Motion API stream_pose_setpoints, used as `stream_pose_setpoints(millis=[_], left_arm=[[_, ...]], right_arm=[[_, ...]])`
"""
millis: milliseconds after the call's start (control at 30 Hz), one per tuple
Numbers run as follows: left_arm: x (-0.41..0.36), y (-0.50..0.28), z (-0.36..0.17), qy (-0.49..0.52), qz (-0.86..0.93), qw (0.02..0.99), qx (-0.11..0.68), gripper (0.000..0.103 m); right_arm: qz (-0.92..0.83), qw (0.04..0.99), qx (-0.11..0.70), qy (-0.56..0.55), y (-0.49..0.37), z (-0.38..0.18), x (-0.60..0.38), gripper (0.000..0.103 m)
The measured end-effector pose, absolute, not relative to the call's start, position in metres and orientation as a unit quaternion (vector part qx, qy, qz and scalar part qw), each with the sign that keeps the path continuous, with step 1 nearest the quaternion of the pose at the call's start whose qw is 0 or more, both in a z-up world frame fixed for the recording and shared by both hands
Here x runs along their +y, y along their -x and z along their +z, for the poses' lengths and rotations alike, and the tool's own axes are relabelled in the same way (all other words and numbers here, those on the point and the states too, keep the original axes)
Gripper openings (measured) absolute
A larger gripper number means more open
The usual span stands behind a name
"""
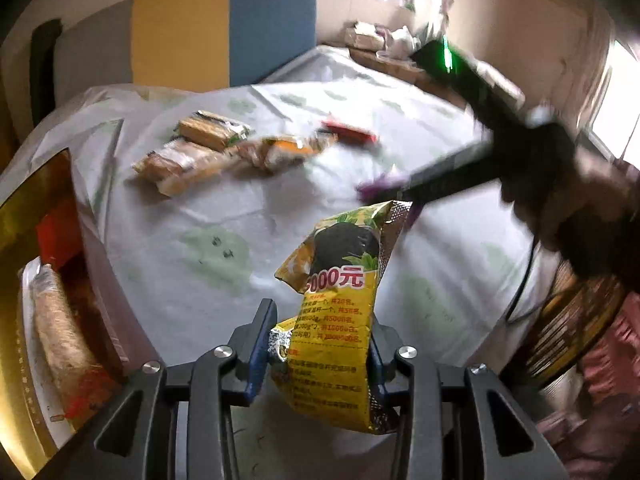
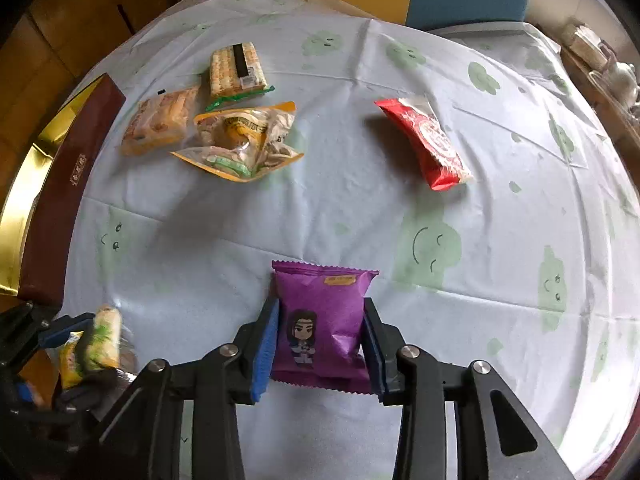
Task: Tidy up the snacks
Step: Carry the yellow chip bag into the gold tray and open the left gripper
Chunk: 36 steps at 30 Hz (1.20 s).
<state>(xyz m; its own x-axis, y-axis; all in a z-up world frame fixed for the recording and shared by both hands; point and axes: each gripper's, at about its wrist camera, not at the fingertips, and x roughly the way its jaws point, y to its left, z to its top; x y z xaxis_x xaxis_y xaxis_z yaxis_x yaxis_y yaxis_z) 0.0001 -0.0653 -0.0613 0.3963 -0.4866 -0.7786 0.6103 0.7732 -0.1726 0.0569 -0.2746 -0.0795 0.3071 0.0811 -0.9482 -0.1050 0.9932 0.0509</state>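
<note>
In the left wrist view my left gripper (image 1: 320, 344) is shut on a yellow snack bag (image 1: 340, 300) that stands upright between its blue pads, above the tablecloth. My right gripper (image 2: 322, 344) is shut on a purple snack packet (image 2: 324, 320) with a cartoon figure, held just over the cloth. In the left wrist view the right gripper shows as a dark blur at the right, with the purple packet (image 1: 384, 188) at its tip, just beyond the yellow bag's top. In the right wrist view the left gripper (image 2: 60, 336) sits at the lower left with its bag.
A maroon box with a gold lining (image 2: 68, 184) stands at the table's left edge and holds some packets (image 1: 60, 336). On the smiley-print cloth lie a cracker pack (image 2: 236, 68), an orange pack (image 2: 160, 120), a clear orange-rimmed bag (image 2: 240, 140) and a red packet (image 2: 428, 140).
</note>
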Motion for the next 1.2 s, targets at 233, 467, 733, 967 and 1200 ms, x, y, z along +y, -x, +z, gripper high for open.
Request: stream_pose_setpoints(millis=[233, 467, 733, 967, 1200], left_arm=[[-0.018, -0.014, -0.006, 0.045, -0.320, 0.855, 0.405, 0.040], [0.063, -0.066, 0.001, 0.134, -0.166, 0.879, 0.428, 0.040], [0.128, -0.123, -0.031, 0.204, -0.044, 0.857, 0.471, 0.040], [0.130, -0.162, -0.046, 0.147, -0.014, 0.858, 0.491, 0.043], [0.131, -0.159, -0.057, 0.150, 0.003, 0.852, 0.501, 0.049]], right_arm=[[0.058, 0.811, 0.581, 0.036, -0.048, -0.085, -0.264, 0.040], [0.057, 0.810, 0.581, 0.047, -0.050, -0.086, -0.264, 0.041], [0.058, 0.810, 0.581, 0.050, -0.049, -0.087, -0.259, 0.041], [0.062, 0.810, 0.581, 0.046, -0.050, -0.088, -0.263, 0.041], [0.063, 0.810, 0.582, 0.044, -0.050, -0.088, -0.262, 0.043]])
